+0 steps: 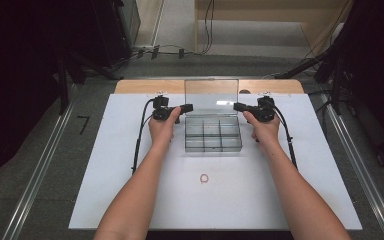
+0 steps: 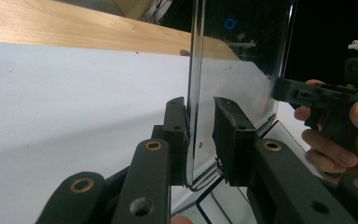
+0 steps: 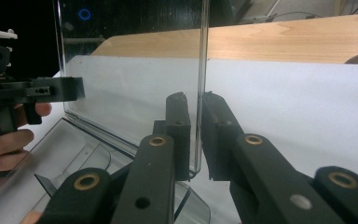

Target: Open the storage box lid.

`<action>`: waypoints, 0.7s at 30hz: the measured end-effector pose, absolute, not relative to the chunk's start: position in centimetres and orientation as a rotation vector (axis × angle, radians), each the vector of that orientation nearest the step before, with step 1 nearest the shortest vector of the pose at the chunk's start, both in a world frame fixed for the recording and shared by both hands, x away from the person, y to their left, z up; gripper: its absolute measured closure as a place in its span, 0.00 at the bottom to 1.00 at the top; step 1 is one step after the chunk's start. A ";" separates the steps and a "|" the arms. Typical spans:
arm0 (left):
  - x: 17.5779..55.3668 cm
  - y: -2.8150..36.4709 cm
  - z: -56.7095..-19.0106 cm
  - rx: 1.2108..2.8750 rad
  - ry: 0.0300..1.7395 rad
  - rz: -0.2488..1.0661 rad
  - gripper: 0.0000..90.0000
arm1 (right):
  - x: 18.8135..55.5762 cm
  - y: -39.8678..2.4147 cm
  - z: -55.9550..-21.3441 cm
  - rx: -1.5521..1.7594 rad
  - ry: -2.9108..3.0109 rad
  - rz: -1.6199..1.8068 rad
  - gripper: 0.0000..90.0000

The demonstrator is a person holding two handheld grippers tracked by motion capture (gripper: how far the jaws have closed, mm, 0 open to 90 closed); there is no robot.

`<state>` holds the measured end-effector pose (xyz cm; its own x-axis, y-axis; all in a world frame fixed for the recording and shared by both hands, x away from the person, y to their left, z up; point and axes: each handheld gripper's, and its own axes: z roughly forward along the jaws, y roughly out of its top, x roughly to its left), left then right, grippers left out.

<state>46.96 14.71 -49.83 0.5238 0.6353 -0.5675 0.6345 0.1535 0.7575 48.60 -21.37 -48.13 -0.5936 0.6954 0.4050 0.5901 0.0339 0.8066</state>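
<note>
Clear compartment box (image 1: 213, 135) sits mid-table on the white sheet (image 1: 130, 170), its lid (image 1: 212, 96) standing upright at the back, so it's fully open. Judging by that, either the opening is done or a close is about to start; nothing has been put in the compartments as far as I can see, and a small ring (image 1: 204, 178) lies on the sheet well in front of the box, untouched. Left gripper (image 2: 200, 135) straddles the lid's left edge, one pad against the plastic, the other with a sliver of gap, so not quite clamped. Right gripper (image 3: 196, 135) has its jaws nearly together, pinching the lid's right edge (image 3: 200, 70).
</note>
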 end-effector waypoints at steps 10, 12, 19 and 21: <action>47.0 14.2 -49.8 1.538 1.177 0.019 0.80 | 48.6 -21.3 -48.2 1.374 2.193 1.591 0.87; 47.0 14.0 -49.9 1.548 1.187 0.035 0.77 | 48.7 -21.2 -48.4 1.384 2.193 1.590 0.84; 47.1 13.5 -50.3 1.551 1.207 0.034 0.70 | 48.8 -21.0 -49.0 1.394 2.206 1.576 0.77; 47.1 13.4 -50.4 1.557 1.215 0.032 0.67 | 48.9 -20.9 -49.1 1.402 2.216 1.564 0.73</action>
<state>47.14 13.36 -50.43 0.4723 0.6906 -0.5477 0.6605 0.1342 0.7388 48.87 -20.86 -49.10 -0.5754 0.7103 0.4055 0.6200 0.0555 0.7826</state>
